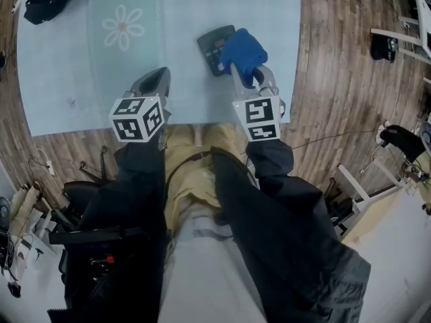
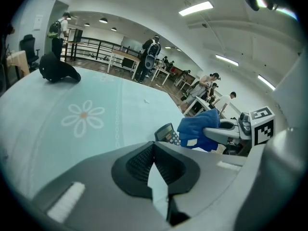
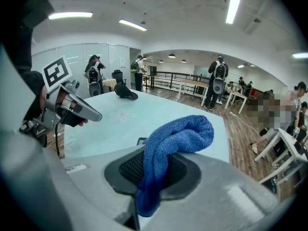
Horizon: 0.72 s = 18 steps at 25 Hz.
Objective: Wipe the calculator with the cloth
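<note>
Clenched on a fold of the blue cloth (image 3: 174, 143), the right gripper (image 1: 250, 79) carries it bunched: a short tail hangs below the ribbed black pads and a fat, rounded loop of looped-pile terry bulges out ahead of them. Pressed tip to tip with nothing between them, the left gripper (image 2: 154, 150) has its jaws closed and empty, hovering over bare table (image 1: 81, 79) well to the left of the work.

Directly under and just left of the cloth wad lies the calculator (image 1: 213, 46), a flat, dark, hard-cased slab with rows of small keys, resting face up near the table's right edge. From the head view the cloth overlaps its right half; whether the pile presses on the keys or hangs just above them I cannot tell. Its long axis runs roughly away from the person, leaning a little to the left, so the uncovered part stretches left and forward of the right jaws. That hand is plainly the nearer one. My reading: the wipe should sweep leftward along the keys
</note>
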### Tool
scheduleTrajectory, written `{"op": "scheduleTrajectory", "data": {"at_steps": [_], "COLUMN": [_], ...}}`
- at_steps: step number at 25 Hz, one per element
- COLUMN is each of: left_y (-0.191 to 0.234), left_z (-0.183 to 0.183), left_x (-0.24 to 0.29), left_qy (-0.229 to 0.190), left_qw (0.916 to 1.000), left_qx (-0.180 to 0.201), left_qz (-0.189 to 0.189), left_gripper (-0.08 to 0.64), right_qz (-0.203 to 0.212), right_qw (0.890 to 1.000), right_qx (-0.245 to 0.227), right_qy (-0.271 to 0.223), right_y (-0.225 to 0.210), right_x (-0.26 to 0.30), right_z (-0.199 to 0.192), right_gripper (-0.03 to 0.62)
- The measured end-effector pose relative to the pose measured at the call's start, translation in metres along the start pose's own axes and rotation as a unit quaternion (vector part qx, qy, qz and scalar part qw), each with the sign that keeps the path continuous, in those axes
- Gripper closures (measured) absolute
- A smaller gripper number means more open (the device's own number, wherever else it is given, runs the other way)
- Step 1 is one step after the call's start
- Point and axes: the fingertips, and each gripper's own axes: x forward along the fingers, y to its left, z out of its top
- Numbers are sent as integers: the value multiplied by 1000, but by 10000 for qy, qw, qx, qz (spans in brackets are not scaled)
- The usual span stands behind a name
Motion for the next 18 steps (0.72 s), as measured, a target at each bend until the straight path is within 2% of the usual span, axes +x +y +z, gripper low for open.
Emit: {"op": "scheduleTrajectory", "data": {"at_steps": [5, 8, 12, 18], "left_y": [-1, -2, -2, 7], "left_z": [-1, -4, -10, -12], "left_x": [1, 3, 0, 1], "left_qy": [33, 67, 98, 118], "left_qw": [10000, 10000, 9999, 9998], "left_qx": [3, -6, -24, -112], "left_qz": [-22, -30, 3, 63], "left_gripper": [558, 558, 558, 558], "right_qz": [-593, -737, -528, -56], "right_qw": [9969, 9918, 9877, 9866], "right_qx": [-59, -292, -520, -469], "right_qy": [508, 1004, 1378, 1562], "right_y": [-48, -60, -46, -9], "right_x": [-14, -8, 12, 57], "right_z": [-38, -63, -88, -94], "right_gripper": [534, 534, 534, 534]}}
